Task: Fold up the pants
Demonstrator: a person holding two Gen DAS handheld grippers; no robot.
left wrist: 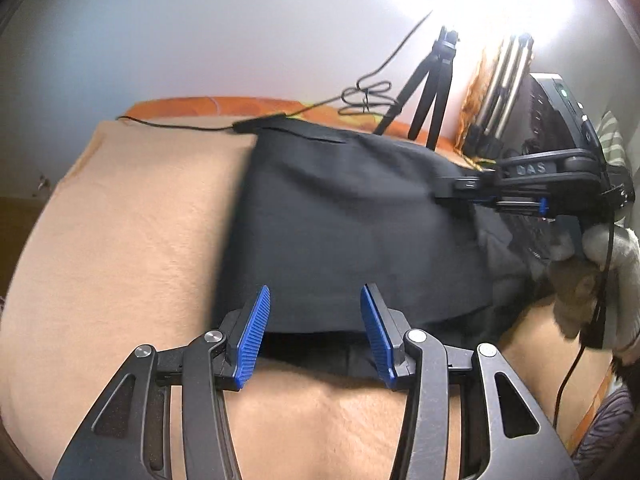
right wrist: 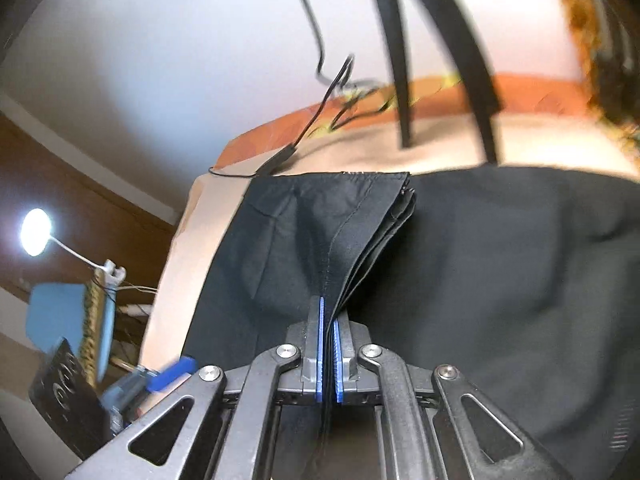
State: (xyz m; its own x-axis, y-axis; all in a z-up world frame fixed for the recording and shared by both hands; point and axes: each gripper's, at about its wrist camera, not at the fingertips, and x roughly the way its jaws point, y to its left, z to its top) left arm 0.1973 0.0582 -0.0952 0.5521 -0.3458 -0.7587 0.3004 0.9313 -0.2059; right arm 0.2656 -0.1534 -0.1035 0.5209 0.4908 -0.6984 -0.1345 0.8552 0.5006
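The black pants [left wrist: 340, 216] lie in smooth matte folds across the middle of the left wrist view, on a fuzzy peach blanket [left wrist: 128, 248]. The left gripper [left wrist: 316, 328] is spread wide, its ribbed blue pads [left wrist: 252, 340] over the near hem, holding nothing. The right gripper [right wrist: 329, 356] is clenched on stacked, stitched layers of the pants. A thin-legged black tripod [left wrist: 430, 92] stands upper right.

We can read only one marking: raised letters "DAS" on the black body of the right gripper [left wrist: 538, 202], seen from the left wrist view, and an earlier letter may be cut off or blurred. On the black box [right wrist: 66, 394] at the lower left of the right wrist view we see pale round marks, too blurred to read.
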